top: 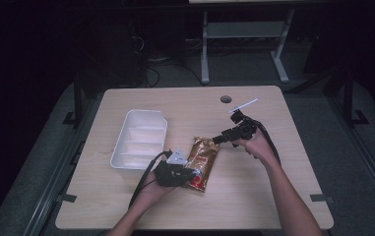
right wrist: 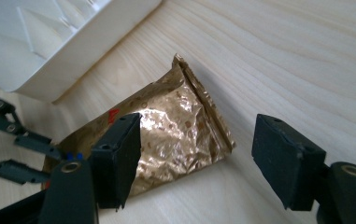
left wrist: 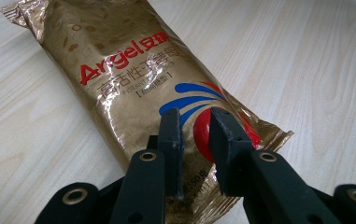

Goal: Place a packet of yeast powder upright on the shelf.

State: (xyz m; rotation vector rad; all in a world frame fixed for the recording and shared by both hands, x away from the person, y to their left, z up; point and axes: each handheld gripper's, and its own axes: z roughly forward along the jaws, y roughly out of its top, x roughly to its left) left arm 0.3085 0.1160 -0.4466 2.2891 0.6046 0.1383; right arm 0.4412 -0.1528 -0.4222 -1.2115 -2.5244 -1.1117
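Observation:
A gold foil pack with red lettering lies on the wooden table, its long side running away from me. At the pack's near end, my left gripper has its jaws nearly together, pinching the foil; in the left gripper view the pack shows in the narrow gap of that gripper. My right gripper hovers at the far end. In the right gripper view its jaws stand wide apart on either side of the crinkled pack end without touching it.
A white plastic tray stands just left of the pack, its corner close to the right gripper's left jaw. A dark round grommet sits in the table near the far edge. Bare wood lies right of the pack.

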